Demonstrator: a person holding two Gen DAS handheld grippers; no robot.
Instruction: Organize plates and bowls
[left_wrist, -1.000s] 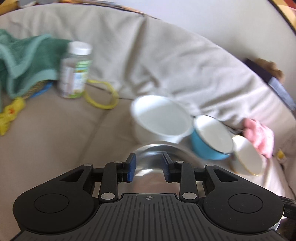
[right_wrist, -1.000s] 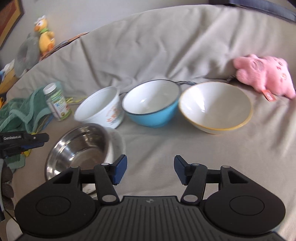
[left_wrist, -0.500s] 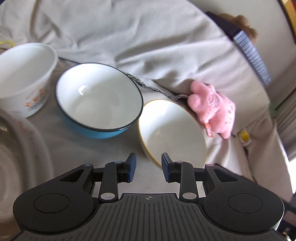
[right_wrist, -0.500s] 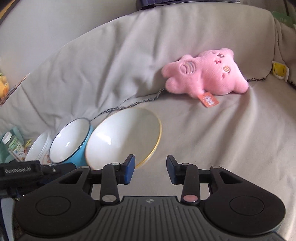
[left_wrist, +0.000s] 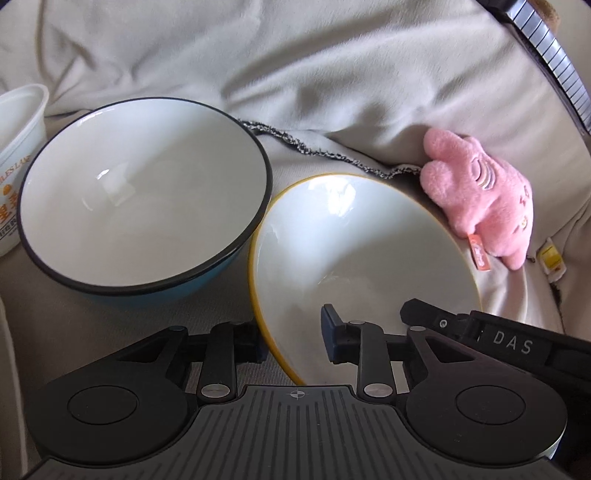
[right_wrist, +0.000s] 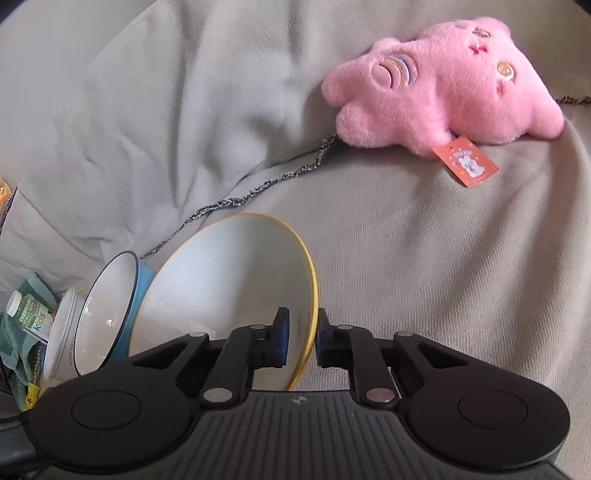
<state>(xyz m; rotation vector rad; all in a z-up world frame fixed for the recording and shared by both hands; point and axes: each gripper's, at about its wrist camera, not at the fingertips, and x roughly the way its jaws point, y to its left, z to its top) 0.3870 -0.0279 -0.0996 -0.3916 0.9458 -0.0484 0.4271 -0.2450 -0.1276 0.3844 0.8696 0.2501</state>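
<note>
A white bowl with a yellow rim (left_wrist: 351, 236) lies on the beige sofa cover beside a blue bowl with a black rim (left_wrist: 140, 192). My left gripper (left_wrist: 293, 330) straddles the near rim of the yellow-rimmed bowl, one finger outside and one inside. Its jaws are closing and the pads stand clear of the rim. My right gripper (right_wrist: 301, 328) is shut on the yellow-rimmed bowl (right_wrist: 229, 288) at its right edge, one pad on each side of the rim. That right gripper (left_wrist: 424, 314) also shows at the bowl's right side in the left wrist view.
A white printed tub (left_wrist: 18, 147) stands left of the blue bowl (right_wrist: 110, 314). A pink plush toy (right_wrist: 443, 85) lies behind the bowls to the right, with a grey cord (right_wrist: 258, 184) running from it. A small bottle (right_wrist: 31, 314) and green towel (right_wrist: 14, 339) sit far left.
Both grippers swung right, away from the steel bowl, and dropped onto the yellow-rimmed bowl. The right gripper's jaws went from wide apart to shut on its rim.
</note>
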